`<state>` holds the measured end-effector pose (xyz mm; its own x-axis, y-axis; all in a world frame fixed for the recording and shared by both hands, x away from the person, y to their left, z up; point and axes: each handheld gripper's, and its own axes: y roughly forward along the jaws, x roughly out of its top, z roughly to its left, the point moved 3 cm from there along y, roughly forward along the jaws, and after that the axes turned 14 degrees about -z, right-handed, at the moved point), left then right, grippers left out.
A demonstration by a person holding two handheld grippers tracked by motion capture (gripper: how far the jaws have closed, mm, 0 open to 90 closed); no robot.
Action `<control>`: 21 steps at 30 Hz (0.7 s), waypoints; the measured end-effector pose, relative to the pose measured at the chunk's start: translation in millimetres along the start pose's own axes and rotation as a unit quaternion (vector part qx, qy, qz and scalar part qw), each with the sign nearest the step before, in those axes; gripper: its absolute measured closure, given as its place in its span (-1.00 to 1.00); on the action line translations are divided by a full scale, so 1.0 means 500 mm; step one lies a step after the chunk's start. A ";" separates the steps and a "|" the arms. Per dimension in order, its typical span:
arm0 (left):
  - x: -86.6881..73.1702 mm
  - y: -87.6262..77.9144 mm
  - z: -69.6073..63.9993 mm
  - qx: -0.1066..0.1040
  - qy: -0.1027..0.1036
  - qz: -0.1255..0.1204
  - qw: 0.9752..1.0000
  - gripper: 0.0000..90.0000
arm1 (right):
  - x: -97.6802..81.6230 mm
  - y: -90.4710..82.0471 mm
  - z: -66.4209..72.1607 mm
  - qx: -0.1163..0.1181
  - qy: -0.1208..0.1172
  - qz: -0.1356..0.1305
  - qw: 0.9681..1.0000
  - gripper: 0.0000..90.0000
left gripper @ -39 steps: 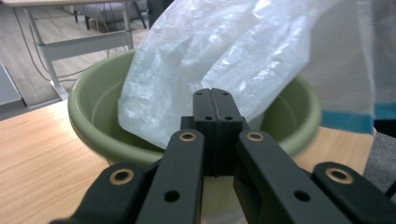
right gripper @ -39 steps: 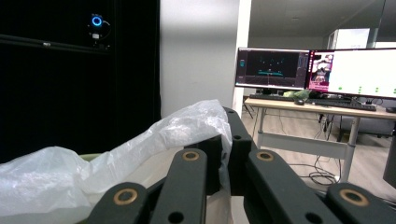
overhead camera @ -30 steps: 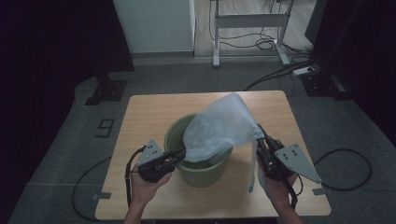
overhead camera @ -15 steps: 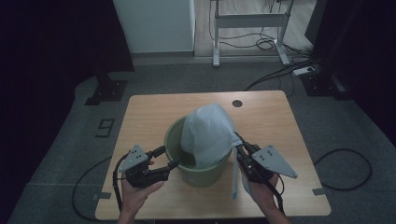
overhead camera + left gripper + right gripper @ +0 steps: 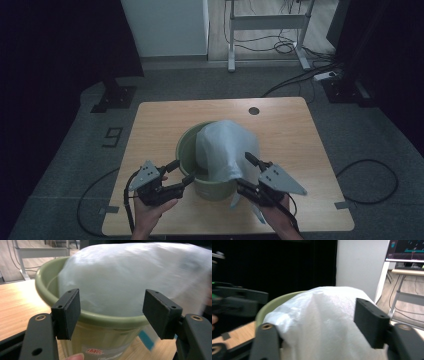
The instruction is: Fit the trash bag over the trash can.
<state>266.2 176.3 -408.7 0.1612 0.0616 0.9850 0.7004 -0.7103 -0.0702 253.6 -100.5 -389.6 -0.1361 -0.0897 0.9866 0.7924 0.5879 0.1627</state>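
Over the upright green bucket point(image 5: 187, 145), white bag point(image 5: 225, 150), domed mouth-down.

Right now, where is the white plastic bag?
In the high view, the white plastic bag drapes over the green bucket at the table's middle, its right part hanging outside.

The bucket point(image 5: 186, 145) was pale olive green with a red-printed label; the plastic bag point(image 5: 225, 147) over it was translucent white. The desk point(image 5: 290, 130) was light wood-grained, and both tongs' jaws black.
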 end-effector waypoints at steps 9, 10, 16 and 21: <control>0.004 -0.005 0.001 0.003 -0.001 -0.010 1.000 -0.31 | -0.055 -0.073 0.026 0.003 0.001 0.008 1.000 -0.19; 0.005 -0.004 0.000 0.003 0.000 -0.011 1.000 -0.31 | -0.055 -0.073 0.026 0.003 0.001 0.008 1.000 -0.19; 0.004 -0.004 0.001 0.001 0.000 -0.015 1.000 -0.30 | -0.076 -0.054 -0.001 -0.045 -0.011 0.054 0.997 0.24; 0.008 -0.008 -0.001 -0.001 0.002 -0.021 1.000 -0.27 | -0.069 -0.045 -0.039 -0.086 -0.055 0.063 0.993 0.97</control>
<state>263.7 178.8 -404.4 0.1294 0.0889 0.9876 0.7047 -0.7089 -0.0285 252.2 -126.3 -427.3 -0.0866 0.0704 0.9938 0.8957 0.4421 0.0467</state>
